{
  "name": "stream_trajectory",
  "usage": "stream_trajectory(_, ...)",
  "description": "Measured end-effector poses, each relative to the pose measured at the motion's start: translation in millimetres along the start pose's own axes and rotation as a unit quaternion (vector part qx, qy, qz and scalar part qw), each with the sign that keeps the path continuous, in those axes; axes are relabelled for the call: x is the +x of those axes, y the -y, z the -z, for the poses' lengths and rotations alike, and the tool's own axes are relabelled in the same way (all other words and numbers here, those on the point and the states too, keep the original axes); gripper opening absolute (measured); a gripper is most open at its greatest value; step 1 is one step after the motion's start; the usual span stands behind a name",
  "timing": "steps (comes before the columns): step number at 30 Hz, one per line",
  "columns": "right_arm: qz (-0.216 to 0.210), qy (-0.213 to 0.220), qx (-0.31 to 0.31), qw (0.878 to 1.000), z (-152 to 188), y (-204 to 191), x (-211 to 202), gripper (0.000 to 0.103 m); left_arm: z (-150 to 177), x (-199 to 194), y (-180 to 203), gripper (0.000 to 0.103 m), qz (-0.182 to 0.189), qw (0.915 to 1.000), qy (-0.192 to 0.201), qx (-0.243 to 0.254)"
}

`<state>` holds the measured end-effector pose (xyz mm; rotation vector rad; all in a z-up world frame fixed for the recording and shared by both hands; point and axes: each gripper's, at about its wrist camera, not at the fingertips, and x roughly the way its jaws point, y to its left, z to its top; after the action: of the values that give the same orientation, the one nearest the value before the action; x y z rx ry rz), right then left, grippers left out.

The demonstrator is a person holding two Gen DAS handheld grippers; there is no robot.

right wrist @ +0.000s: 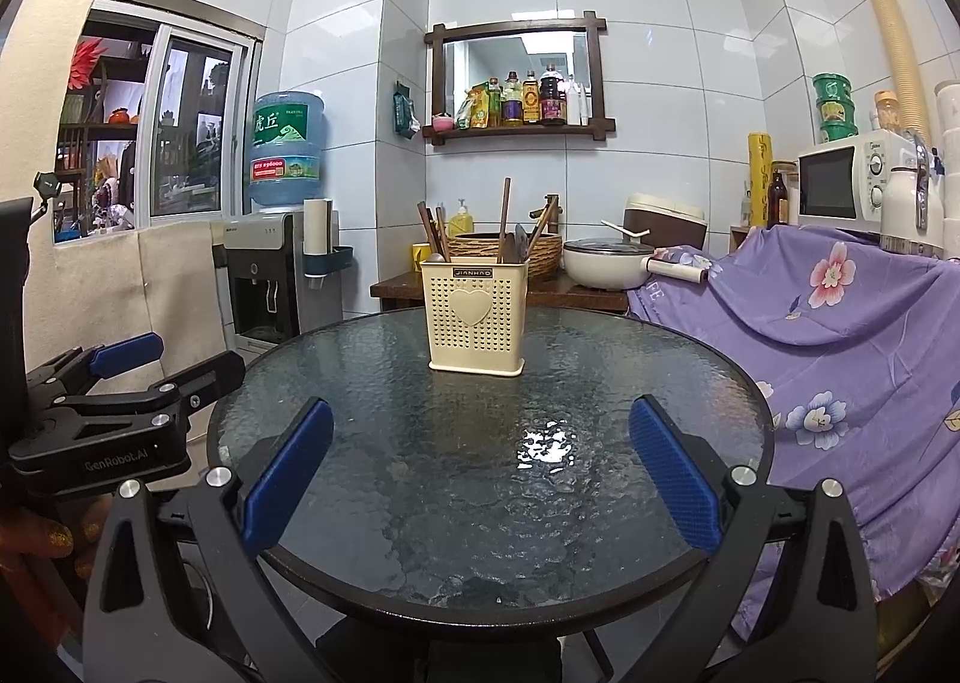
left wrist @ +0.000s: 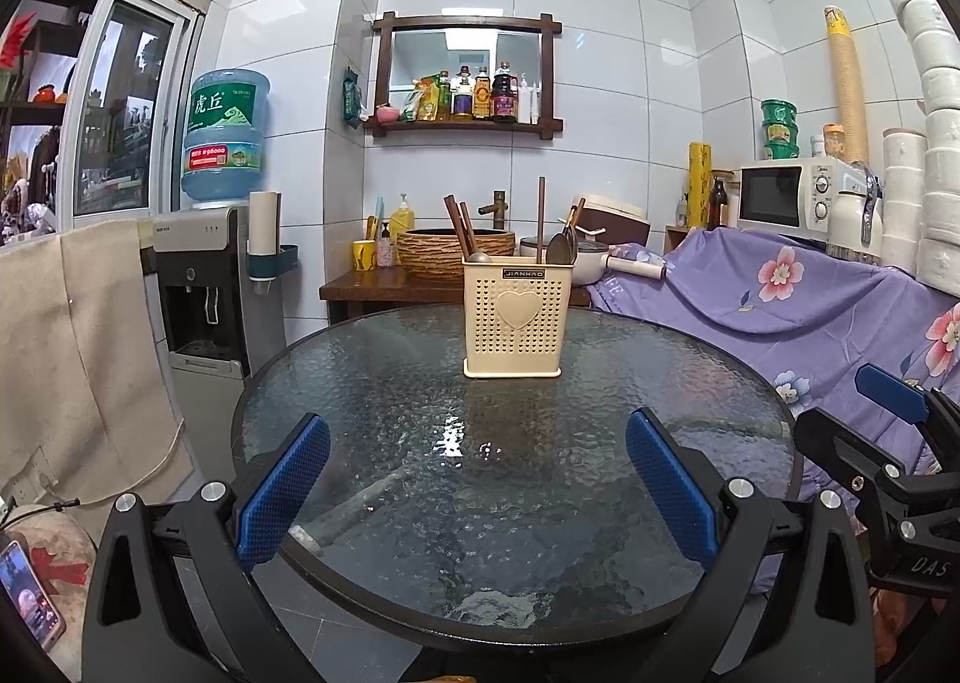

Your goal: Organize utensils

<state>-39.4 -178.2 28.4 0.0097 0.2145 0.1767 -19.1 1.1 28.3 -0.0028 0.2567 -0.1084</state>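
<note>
The cream utensil holder stood upright at the far side of the round glass surface, dead ahead of both grippers and well apart from them, chopsticks and spoons standing upright in it. The left gripper and right gripper hung with jaws spread wide and empty. Neither looked clearly nearer.

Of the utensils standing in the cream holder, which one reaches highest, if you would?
The single brown stick near the utensil holder's middle; it rises clearly above the other brown handles and spoons.

Cream utensil holder upright mid-table, utensils standing inside.
</note>
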Motion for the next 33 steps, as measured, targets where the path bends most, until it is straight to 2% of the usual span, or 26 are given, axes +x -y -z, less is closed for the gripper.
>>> stream_trajectory(33,-0.003,-0.006,0.000,1.000,0.9,-5.0,4.4,0.097,-1.1,1.6,3.0,0.097,0.000,1.0000,-0.006,-0.001)
